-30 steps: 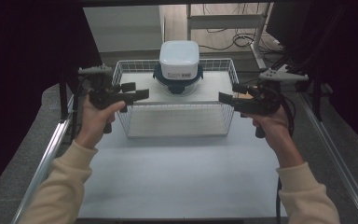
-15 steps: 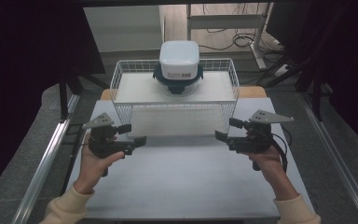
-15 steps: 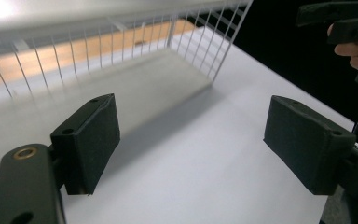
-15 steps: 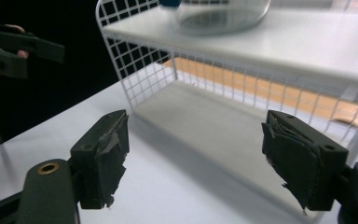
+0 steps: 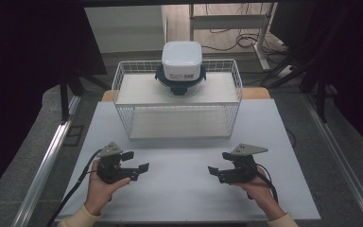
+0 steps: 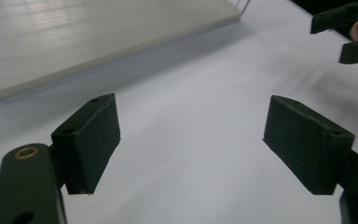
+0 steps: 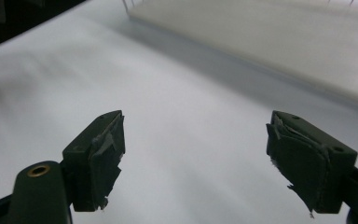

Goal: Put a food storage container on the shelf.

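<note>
The left tool (image 5: 133, 166) sat low over the near part of the white desk (image 5: 179, 189), held in the person's left hand (image 5: 101, 187), its jaws spread wide with nothing between them. In the left gripper view the two black pads (image 6: 91, 140) stood far apart with bare desk surface showing in the gap; whether they touched the desk could not be told. The right tool (image 5: 219, 169) was in much the same posture on the other side, gripped by the right hand (image 5: 260, 189), jaws wide and released, holding nothing. Its jaws had just been opening further, with no object between them. Its pads (image 7: 100, 154) (their lining looked torn and frayed at the edges) framed only plain desk in the right gripper view. The two tools pointed inward toward each other, well apart.

Beyond them, toward the far side of the desk, stood a white wire basket (image 5: 123, 80). On its far rim, at the middle, rested a white container (image 5: 181, 59) with a dark blue base, well apart from both tools.
</note>
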The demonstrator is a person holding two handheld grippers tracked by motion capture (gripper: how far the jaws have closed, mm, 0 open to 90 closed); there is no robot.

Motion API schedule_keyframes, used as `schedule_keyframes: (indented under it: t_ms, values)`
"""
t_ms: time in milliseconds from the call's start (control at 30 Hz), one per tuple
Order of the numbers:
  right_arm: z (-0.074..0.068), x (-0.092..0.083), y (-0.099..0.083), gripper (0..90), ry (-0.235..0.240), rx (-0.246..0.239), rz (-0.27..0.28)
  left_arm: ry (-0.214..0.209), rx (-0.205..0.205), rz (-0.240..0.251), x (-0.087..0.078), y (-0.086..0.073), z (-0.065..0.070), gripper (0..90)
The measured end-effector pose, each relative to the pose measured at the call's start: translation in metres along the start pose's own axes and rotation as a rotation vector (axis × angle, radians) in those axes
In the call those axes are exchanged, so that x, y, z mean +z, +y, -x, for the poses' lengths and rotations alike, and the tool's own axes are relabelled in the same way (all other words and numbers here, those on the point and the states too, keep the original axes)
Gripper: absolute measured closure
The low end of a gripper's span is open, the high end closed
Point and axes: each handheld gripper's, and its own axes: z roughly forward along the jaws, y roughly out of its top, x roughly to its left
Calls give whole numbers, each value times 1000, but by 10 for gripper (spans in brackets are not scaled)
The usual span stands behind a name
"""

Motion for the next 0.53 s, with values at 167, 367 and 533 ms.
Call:
schedule_keyframes:
  t_ms: [167,367,533]
  values:
    - [1,-5,0,190,-13,9,27,-4,-16,-14,6,-3,-4,185]
    - [2,-3,-1,190,-28,0,24,-27,-39,-13,9,-3,-2,190]
    - [5,-3,-3,190,-20,15,32,10,-53,-7,12,-1,-8,187]
